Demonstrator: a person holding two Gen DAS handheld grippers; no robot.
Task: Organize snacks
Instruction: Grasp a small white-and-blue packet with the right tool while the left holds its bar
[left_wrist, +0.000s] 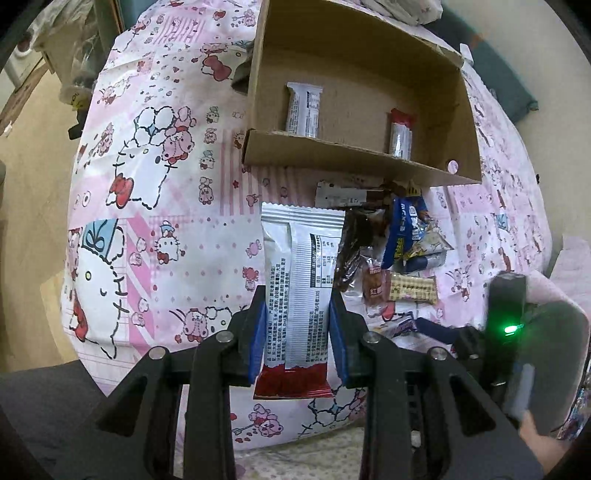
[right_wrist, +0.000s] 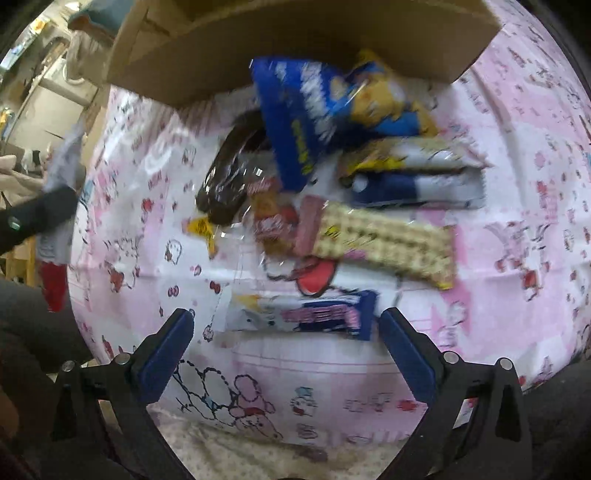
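Note:
My left gripper (left_wrist: 297, 301) is shut on a long silver snack bar with a red end (left_wrist: 295, 280), held above the pink cartoon-print cloth (left_wrist: 155, 206). Beyond it stands an open cardboard box (left_wrist: 469, 122) with a silver bar (left_wrist: 303, 109) and a red-topped bar (left_wrist: 400, 134) lying inside. A heap of loose snacks (left_wrist: 402, 243) lies in front of the box. In the right wrist view my right gripper (right_wrist: 286, 325) is open above a white and navy wrapped bar (right_wrist: 306, 314). Past it lie a yellow lattice wafer pack (right_wrist: 384, 243) and a blue bag (right_wrist: 295, 122).
The right gripper's body with a green light (left_wrist: 511, 328) shows at the right of the left wrist view. The left gripper with its silver bar (right_wrist: 55, 206) appears at the left edge of the right wrist view. Floor and furniture (left_wrist: 33, 74) lie beyond the cloth's left side.

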